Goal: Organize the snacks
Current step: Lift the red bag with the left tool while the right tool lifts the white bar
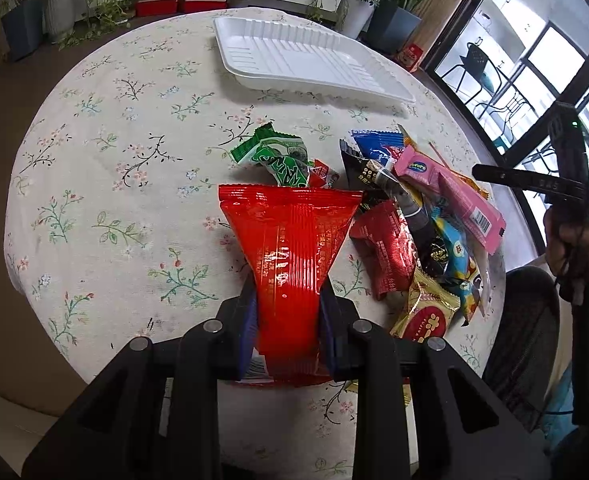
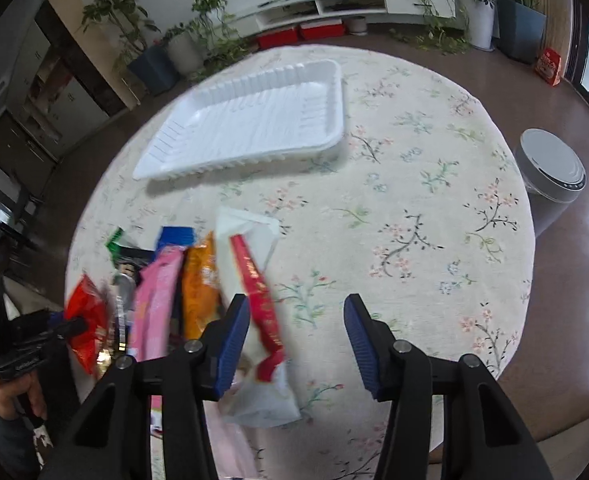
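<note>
My left gripper is shut on a red snack packet and holds it above the round floral table. A pile of snack packets lies to its right: green, blue, pink, dark red and gold ones. An empty white tray sits at the far side of the table; it also shows in the right wrist view. My right gripper is open, and a white packet with a red stripe lies beside its left finger. The pink packet and orange packet lie to the left.
Potted plants and a low white shelf stand beyond the table. A grey round bin stands on the floor at the right. A dark chair back is at the table's right edge. Windows are on the right.
</note>
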`<state>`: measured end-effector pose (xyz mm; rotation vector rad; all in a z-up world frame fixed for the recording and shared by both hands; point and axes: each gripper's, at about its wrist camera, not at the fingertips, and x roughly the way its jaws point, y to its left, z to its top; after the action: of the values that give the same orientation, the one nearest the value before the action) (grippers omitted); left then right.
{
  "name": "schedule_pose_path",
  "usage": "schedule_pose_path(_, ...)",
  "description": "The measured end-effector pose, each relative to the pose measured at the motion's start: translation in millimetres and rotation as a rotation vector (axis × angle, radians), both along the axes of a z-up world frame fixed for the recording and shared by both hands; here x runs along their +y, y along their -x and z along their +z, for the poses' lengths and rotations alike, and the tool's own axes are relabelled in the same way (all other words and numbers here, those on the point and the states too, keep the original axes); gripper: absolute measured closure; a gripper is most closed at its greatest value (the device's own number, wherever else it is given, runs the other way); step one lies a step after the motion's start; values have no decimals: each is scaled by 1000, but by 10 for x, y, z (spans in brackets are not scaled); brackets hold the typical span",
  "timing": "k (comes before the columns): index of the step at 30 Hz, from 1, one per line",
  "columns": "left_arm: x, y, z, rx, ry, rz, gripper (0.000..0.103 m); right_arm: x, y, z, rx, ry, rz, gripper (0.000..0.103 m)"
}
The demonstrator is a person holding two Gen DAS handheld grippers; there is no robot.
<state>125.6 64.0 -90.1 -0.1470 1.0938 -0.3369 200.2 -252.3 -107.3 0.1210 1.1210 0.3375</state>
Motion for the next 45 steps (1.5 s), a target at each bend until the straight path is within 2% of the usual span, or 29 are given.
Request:
schedule_pose_path(3, -24, 2, -12, 2, -5, -6, 79, 163, -15, -98, 33, 34, 75, 50)
schedule_pose_path(7, -34, -5, -20, 4, -3, -5, 78, 439, 78, -137, 32, 64, 192, 50)
schedule_pose_path(10, -60, -12, -25, 4, -12, -10, 78, 633, 107, -197, 22, 161, 245, 50)
schedule_pose_path(12, -66, -13, -25, 4, -16, -13, 78, 690, 71, -255, 28, 204, 246, 50)
schedule_pose_path(16, -76, -14, -29, 6, -24, -23, 78, 693, -6, -328, 36, 221, 233, 52)
schedule_pose_path(20, -189, -40, -36, 17, -82, -65, 77, 663, -49, -341, 34, 206, 237, 60)
schedule_pose_path(27, -361, -50, -74, 28, -172, -121, 72, 496, -72, -324, 56, 113, 195, 69)
schedule_pose_path(28, -386, -53, -81, 28, -183, -128, 71, 487, -63, -322, 54, 107, 192, 72)
schedule_pose_path(30, -415, -53, -106, 29, -199, -136, 70, 486, -45, -309, 47, 102, 187, 86)
schedule_pose_path(31, -419, -55, -121, 28, -201, -139, 70, 489, -39, -300, 41, 105, 182, 88)
schedule_pose_path(40, -501, -104, -139, 38, -265, -179, 69, 485, -26, -313, 34, 143, 170, 88)
schedule_pose_path(42, -573, -107, -162, 43, -320, -200, 64, 506, -21, -317, 31, 149, 171, 88)
schedule_pose_path(43, -602, -115, -199, 59, -337, -207, 55, 520, -23, -323, 30, 147, 170, 88)
schedule_pose_path(45, -617, -115, -231, 55, -343, -207, 54, 506, -25, -308, 26, 136, 156, 89)
